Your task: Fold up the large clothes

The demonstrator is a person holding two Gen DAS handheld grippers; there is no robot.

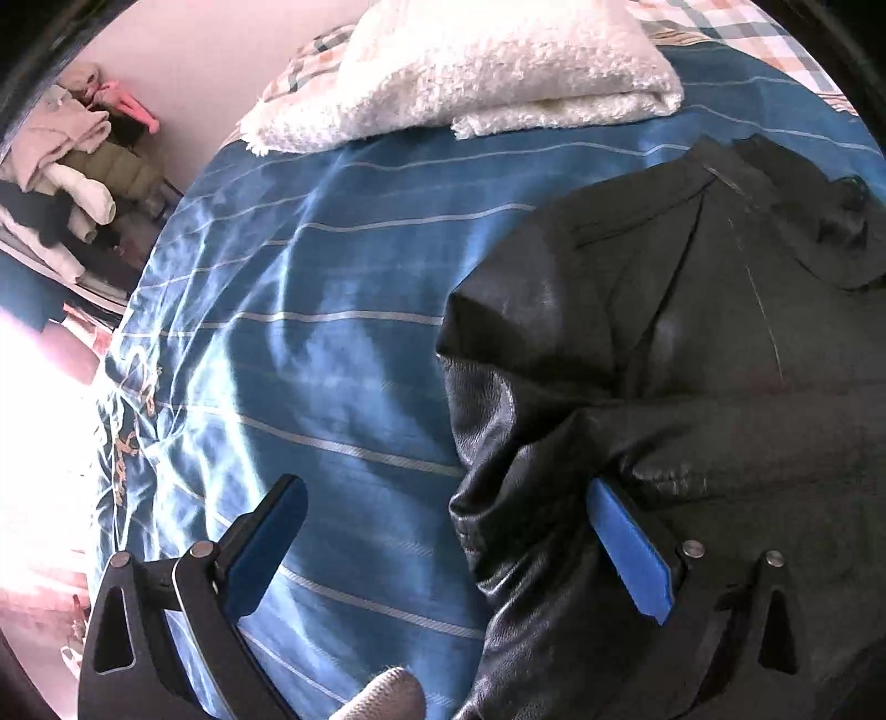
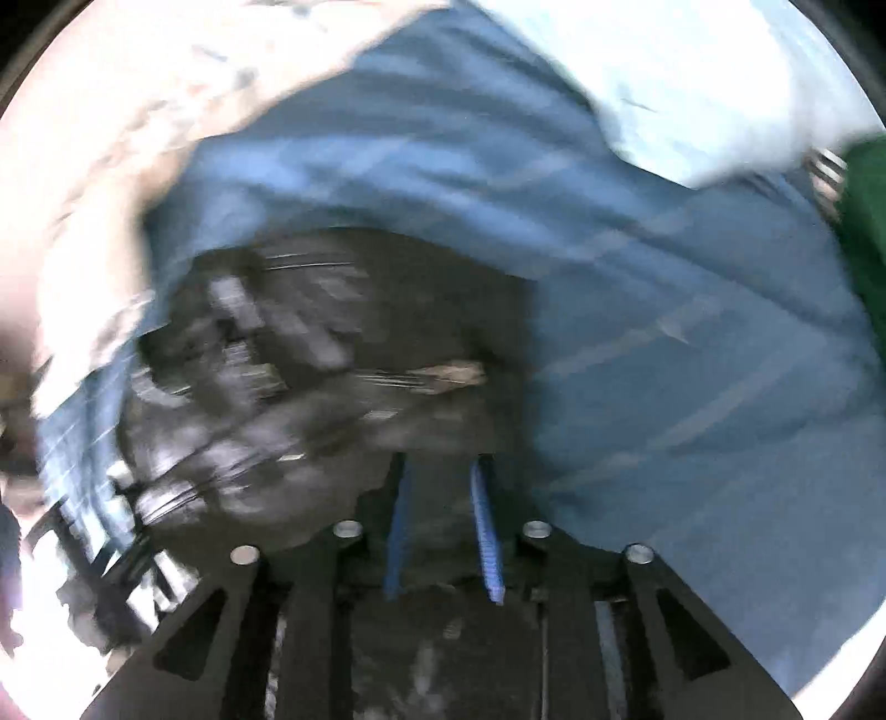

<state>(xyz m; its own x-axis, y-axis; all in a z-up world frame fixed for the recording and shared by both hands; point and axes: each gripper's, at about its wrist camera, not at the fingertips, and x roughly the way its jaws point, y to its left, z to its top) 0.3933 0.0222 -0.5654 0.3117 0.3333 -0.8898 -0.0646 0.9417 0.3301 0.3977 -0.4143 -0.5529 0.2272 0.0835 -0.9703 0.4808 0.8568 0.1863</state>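
A blue bedspread [image 1: 310,354] with thin white stripes is covering the bed, wrinkling and catching glare near its left edge. A fluffy white blanket [image 1: 498,72], folded, is lying on it at the far end, overlapping a plaid sheet [image 1: 736,33] behind. Beside the bed, a pile of clothes [image 1: 72,166] is stacking up against a pink wall [image 1: 205,61]. In the blurred right wrist view, something green [image 2: 864,221] is showing at the right edge.
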